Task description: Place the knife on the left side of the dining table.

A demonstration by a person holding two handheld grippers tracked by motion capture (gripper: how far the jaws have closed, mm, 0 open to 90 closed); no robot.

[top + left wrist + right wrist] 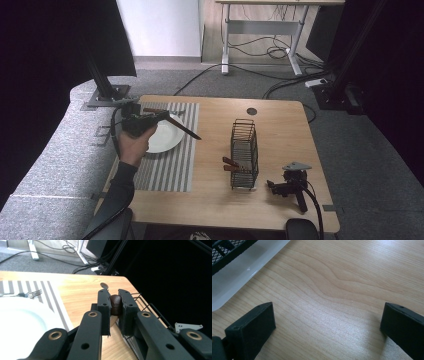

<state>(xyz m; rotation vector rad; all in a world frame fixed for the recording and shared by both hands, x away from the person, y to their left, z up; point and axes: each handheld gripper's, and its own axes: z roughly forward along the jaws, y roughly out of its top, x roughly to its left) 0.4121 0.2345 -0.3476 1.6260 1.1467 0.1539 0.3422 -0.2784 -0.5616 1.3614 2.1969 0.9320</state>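
Jaws of the right gripper [290,189] gape wide and empty, parked flat on the table [280,120], no hand on it; beyond, the left gripper [114,305] clamps a brown-handled knife [182,128] over the plate [165,140], blade toward the rack [245,152], presumably headed there

Plate [165,137] on placemat [172,165], wire basket [245,155] to its right.
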